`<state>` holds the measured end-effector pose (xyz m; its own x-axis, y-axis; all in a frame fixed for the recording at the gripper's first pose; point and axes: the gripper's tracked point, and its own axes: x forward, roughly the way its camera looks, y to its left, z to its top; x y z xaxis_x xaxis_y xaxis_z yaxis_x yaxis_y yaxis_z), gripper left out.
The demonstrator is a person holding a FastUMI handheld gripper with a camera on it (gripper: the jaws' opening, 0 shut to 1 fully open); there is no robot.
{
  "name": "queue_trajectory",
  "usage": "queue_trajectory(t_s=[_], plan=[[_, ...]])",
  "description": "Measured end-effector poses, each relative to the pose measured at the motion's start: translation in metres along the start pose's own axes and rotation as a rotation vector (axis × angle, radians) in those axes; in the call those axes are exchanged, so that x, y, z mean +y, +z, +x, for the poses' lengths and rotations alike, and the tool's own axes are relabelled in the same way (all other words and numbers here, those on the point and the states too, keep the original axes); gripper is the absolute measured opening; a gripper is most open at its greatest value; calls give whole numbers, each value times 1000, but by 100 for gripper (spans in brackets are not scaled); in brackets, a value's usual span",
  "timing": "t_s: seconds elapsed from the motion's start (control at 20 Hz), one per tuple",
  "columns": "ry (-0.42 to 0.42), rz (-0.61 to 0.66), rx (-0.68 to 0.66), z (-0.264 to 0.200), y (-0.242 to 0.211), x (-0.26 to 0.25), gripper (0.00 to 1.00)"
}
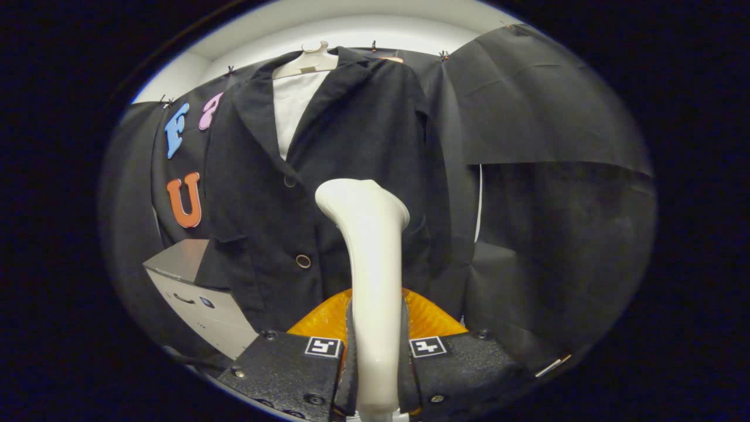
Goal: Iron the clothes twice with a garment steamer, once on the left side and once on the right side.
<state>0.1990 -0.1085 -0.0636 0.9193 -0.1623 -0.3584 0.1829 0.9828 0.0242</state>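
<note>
A dark jacket [345, 158] over a white shirt [293, 105] hangs on a pale hanger [307, 61] against the booth wall, facing me. My gripper [375, 357] is shut on the white handle of the garment steamer [372, 252], which rises between the fingers. The steamer's head points at the jacket's right front panel, about level with the upper button [290, 180]. Whether the head touches the cloth cannot be told. An orange translucent part [433, 319] of the steamer shows just beyond the fingers.
A grey box-like unit [199, 293] with a handle stands low to the left of the jacket, partly behind its hem. Black cloth [556, 176] hangs to the right of the jacket.
</note>
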Motion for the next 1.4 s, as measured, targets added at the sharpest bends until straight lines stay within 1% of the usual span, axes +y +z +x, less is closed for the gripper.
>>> queue_trajectory(t_s=[0.35,0.5,0.9,1.05,1.15,1.4], plan=[[-39,0,94,5,-51,-4,30],[-56,-15,149,-1,-82,-10,30],[-109,-27,271,4,-160,-13,30],[-140,-19,320,2,-192,-11,30],[-151,-15,325,-4,-200,-9,30],[-167,6,301,-35,-191,-2,30]])
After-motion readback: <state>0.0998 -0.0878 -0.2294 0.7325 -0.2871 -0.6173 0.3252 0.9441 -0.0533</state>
